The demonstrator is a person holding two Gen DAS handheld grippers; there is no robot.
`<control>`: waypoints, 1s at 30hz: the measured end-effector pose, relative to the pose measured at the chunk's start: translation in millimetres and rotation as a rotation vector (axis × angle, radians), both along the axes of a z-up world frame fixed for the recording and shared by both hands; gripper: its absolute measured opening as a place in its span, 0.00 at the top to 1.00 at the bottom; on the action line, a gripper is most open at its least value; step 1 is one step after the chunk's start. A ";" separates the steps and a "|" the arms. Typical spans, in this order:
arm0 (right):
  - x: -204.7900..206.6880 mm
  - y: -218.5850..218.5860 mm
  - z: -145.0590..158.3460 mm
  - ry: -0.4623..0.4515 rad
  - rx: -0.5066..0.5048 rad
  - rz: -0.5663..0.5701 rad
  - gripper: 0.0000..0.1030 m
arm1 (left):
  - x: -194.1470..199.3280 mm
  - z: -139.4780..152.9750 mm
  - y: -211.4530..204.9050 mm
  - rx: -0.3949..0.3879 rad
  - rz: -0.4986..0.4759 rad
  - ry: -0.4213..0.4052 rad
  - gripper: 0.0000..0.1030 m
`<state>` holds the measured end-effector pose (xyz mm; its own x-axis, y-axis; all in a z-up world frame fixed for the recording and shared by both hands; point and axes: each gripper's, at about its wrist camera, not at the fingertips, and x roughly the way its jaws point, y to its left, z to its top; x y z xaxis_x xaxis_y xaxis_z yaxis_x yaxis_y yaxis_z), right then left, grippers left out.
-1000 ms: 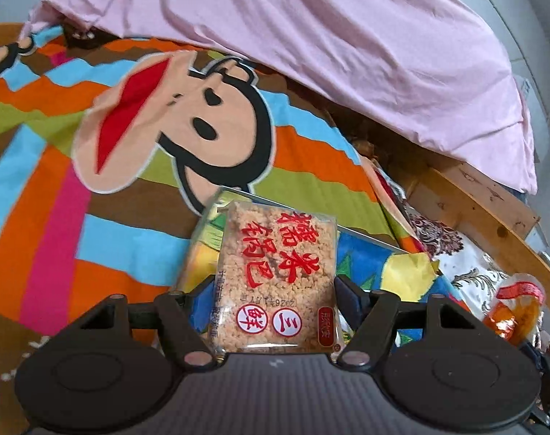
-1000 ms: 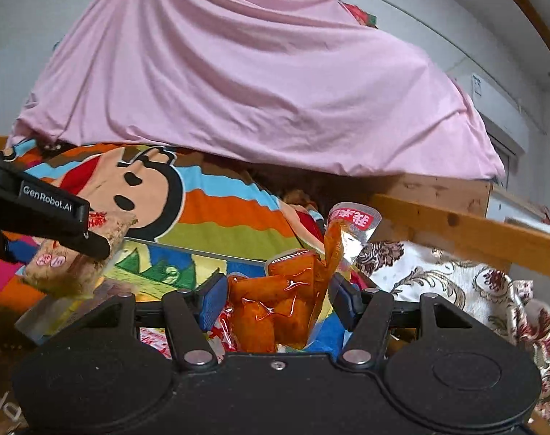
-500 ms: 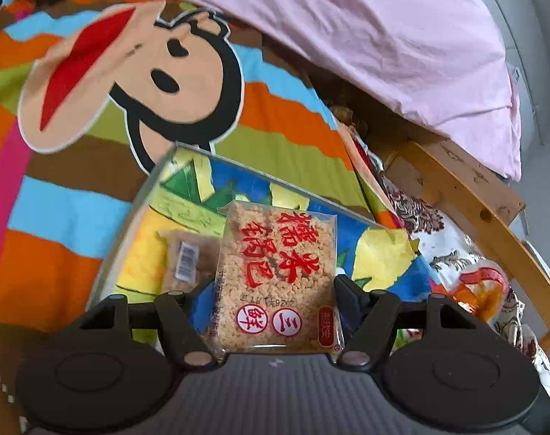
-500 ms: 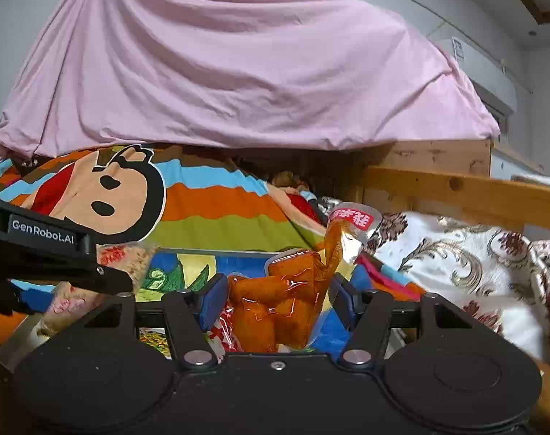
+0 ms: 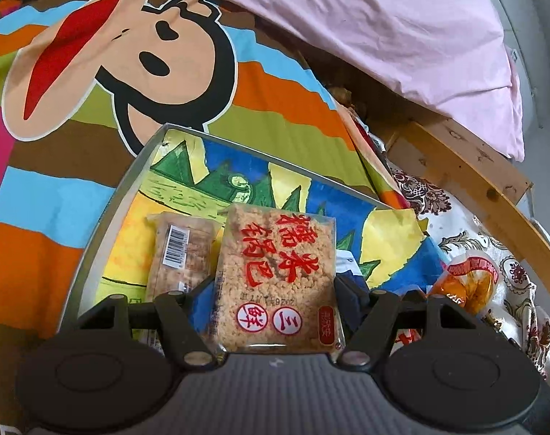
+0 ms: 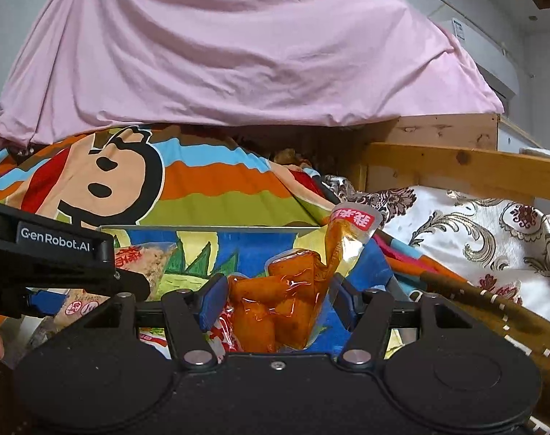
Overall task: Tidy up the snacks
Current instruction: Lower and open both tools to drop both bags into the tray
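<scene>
Rice cracker pack (image 5: 278, 279) clamped between left jaws, orange snack pouch (image 6: 286, 301) clamped between right jaws

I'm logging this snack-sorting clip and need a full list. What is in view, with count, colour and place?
Clear packet of tan puffed-rice cake with red characters: one, held between the left fingers over the tray.
Clear packet of tan snack with a barcode label: one, lying in the tray, left of the held packet.
Clear pouch of orange-red chunks with a red top label: one, held between the right fingers.
Shallow metal-rimmed tray with a blue, yellow and green cartoon print: one, on the striped blanket.
Striped multicolour blanket with a cartoon monkey face: one, under the tray.
Pink sheet: one, draped behind.
Wooden bed rail: one, right.
White floral brocade cloth: one, right.
Left gripper: black, shut.
Right gripper: black, shut.
</scene>
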<state>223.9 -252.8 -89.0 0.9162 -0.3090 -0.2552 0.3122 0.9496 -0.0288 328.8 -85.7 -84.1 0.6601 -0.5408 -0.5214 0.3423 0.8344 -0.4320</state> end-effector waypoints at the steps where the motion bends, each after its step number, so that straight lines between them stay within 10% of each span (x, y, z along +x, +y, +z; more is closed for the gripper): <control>1: 0.9 0.0 -0.8 0.004 0.001 0.001 0.38 | 0.5 -0.5 -0.1 -0.001 0.000 0.003 0.30; 19: 9.5 -1.3 -6.9 0.068 -0.002 -0.014 0.36 | 2.5 -5.3 -4.3 0.013 -0.005 0.020 0.30; 30: -12.4 -9.5 18.0 0.036 0.000 -0.059 0.12 | -6.6 10.9 -3.0 -0.008 -0.003 0.003 0.18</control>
<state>211.5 -262.3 -71.0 0.8865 -0.3622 -0.2879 0.3664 0.9295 -0.0412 322.2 -88.7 -73.3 0.6565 -0.5473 -0.5191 0.3437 0.8296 -0.4400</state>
